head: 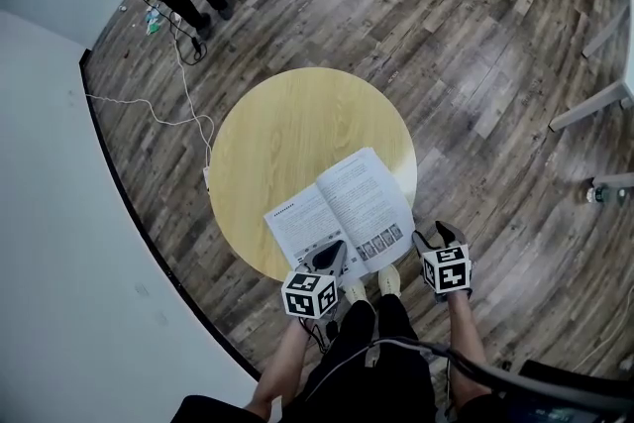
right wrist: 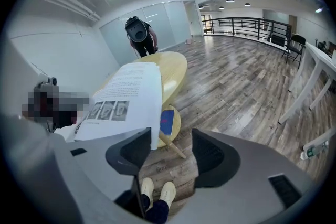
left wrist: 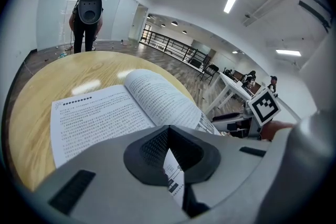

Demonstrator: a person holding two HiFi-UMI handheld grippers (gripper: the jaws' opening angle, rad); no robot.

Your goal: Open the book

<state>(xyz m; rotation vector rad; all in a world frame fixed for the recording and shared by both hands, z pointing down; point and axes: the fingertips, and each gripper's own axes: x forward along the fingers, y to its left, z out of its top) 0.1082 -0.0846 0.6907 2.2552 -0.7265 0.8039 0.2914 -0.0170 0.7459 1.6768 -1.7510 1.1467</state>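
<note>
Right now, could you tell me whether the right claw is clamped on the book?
No, the right claw stands open, its jaws well apart, with the book beside one jaw only.

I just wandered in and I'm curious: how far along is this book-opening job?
Mostly done, it seems. The book already lies open on the round table, pages facing up. In hand: the left gripper is shut on the book's near edge. The right gripper has its jaws apart beside the right page, gripping nothing. Left: probably only letting go with the left gripper, if the pages stay flat.
</note>
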